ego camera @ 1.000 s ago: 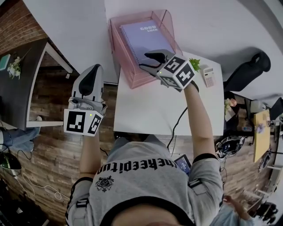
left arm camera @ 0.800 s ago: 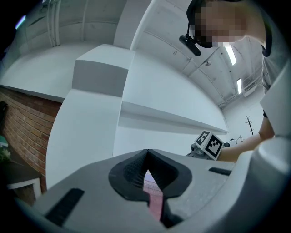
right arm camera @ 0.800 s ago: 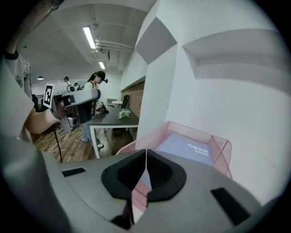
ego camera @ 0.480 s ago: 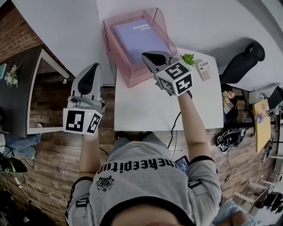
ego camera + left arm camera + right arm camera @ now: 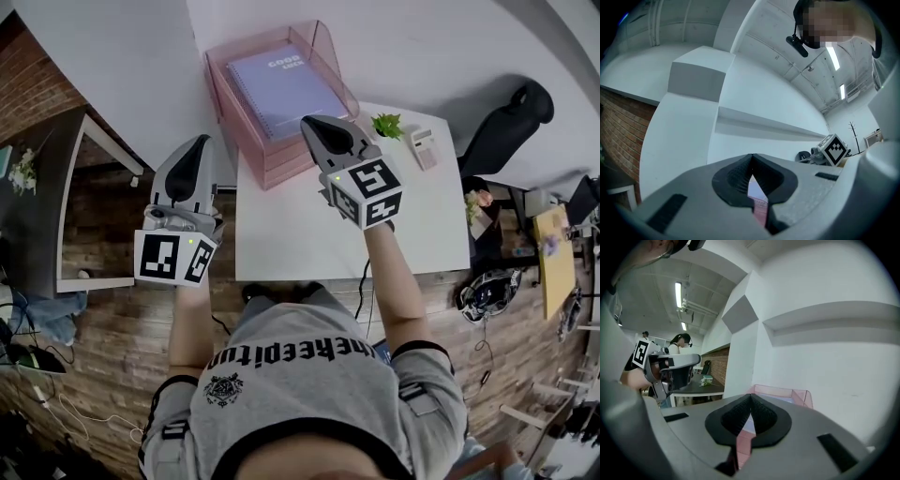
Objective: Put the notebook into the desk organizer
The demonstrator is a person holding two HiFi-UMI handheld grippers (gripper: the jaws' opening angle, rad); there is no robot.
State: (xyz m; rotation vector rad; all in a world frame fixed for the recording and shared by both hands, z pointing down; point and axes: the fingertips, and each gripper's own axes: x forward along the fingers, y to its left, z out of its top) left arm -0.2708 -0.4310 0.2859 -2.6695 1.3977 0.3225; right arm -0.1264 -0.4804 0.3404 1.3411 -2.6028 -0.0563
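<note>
Lilac spiral notebook point(image 5: 286, 89) in pink translucent plastic organizer point(image 5: 267, 167), 12 o'clock; interior beneath it hidden. Pressed together, empty: left tongs point(image 5: 199, 141), right tongs point(image 5: 314, 125).

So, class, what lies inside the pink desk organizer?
A purple notebook lies flat inside the organizer, cover up. Whatever is beneath the notebook is covered and cannot be seen.
</note>
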